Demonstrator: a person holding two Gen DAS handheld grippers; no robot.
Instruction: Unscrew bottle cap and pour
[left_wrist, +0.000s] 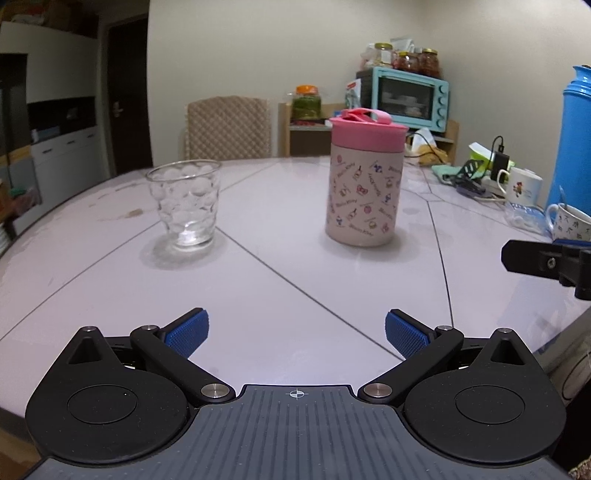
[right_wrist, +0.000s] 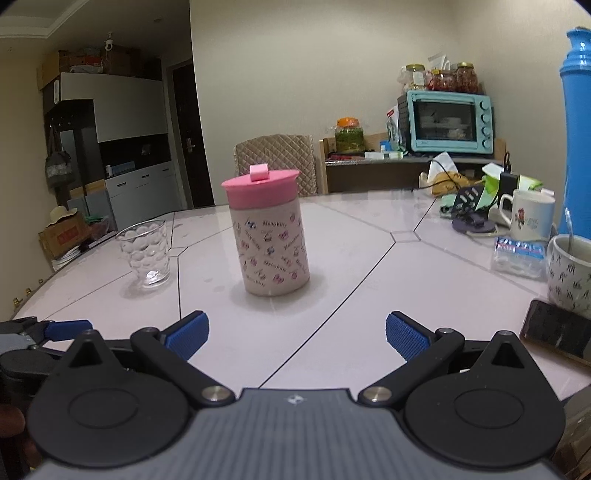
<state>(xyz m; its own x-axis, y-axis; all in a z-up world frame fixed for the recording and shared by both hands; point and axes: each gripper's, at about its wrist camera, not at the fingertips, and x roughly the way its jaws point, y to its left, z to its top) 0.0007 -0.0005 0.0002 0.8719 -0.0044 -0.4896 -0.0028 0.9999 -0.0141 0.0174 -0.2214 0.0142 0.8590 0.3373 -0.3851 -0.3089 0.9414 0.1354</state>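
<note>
Only partly visible, each hand-held gripper (left_wrist: 296, 332) (right_wrist: 297, 334) gapes wide, empty, facing the bottle (right_wrist: 269, 232).

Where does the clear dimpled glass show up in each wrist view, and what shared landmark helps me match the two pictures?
Left wrist view: the glass stands left of centre on the table, well left of the pink-lidded bottle.
Right wrist view: the glass stands at the left, again left of the bottle, and looks smaller.
Shared landmark: the teal toaster oven on the shelf behind the table.
</note>
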